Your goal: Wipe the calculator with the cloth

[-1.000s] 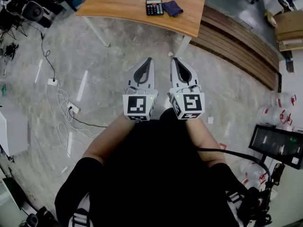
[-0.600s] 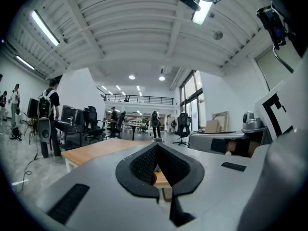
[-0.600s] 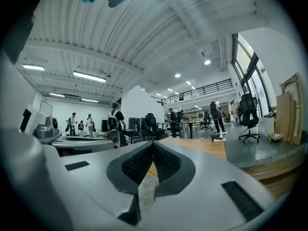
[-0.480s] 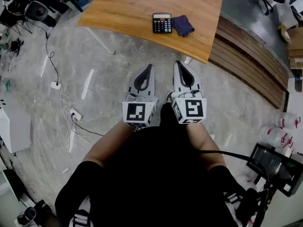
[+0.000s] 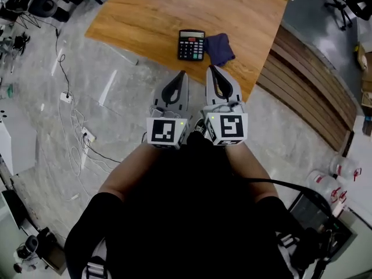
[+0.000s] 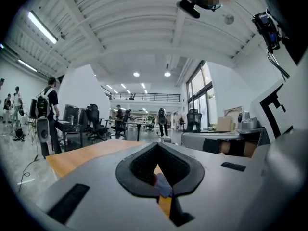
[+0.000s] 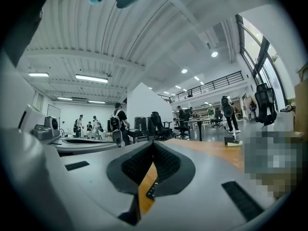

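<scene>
Nothing of the wiping is done yet. The calculator lies flat on the table, close to the edge that faces you and towards the near corner. The cloth sits bunched up just beside it, on its right, touching it or nearly so; no gripper is on either. You hold the left gripper and the right gripper side by side and level, short of the table edge, tips aimed at the two things. Both pairs of jaws are pressed together and pinch nothing; only the table shows through the gap behind the tips. All of the task is left: spread one pair, pick up the cloth, and rub it over the calculator, perhaps steadying that with the other gripper.
</scene>
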The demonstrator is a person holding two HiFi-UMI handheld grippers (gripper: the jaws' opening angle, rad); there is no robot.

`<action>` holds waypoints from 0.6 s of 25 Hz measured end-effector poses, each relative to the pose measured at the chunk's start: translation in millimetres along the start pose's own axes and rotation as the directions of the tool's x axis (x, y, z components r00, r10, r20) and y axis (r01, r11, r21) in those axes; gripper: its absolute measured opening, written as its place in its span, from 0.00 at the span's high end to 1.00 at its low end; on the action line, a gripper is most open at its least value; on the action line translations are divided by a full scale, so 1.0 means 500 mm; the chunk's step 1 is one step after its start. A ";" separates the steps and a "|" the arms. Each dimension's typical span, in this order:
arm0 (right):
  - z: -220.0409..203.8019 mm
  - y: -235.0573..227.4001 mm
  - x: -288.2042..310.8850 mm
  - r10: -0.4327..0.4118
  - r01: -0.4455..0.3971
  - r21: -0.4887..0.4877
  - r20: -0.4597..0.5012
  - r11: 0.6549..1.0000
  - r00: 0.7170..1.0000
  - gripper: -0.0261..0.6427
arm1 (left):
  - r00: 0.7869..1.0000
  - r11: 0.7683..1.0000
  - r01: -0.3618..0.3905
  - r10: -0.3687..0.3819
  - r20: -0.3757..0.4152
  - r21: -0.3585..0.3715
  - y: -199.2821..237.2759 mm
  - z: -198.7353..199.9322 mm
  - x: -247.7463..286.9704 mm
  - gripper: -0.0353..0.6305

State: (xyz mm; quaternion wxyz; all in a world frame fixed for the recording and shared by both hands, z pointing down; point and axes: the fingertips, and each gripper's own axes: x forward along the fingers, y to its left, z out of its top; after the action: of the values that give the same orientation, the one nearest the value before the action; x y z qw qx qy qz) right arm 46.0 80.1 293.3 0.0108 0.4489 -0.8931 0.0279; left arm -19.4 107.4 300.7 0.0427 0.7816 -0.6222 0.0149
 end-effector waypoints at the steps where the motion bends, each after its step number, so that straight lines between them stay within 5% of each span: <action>1: 0.001 -0.012 0.014 0.002 -0.002 0.002 -0.002 1.000 1.000 0.94 | 1.000 1.000 -0.003 0.003 -0.003 -0.001 0.003 0.000 0.017 0.95; 15: -0.067 -0.121 0.198 -0.069 0.070 0.010 -0.107 0.997 0.992 0.94 | 0.994 0.999 0.036 -0.040 -0.100 -0.034 0.114 -0.076 0.219 0.95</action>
State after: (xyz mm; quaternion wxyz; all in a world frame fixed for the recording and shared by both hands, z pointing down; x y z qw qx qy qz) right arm 35.4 -33.4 333.5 0.0564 0.4776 -0.8749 0.0576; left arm -49.2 -8.5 349.8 0.0867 0.7907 -0.6044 0.0433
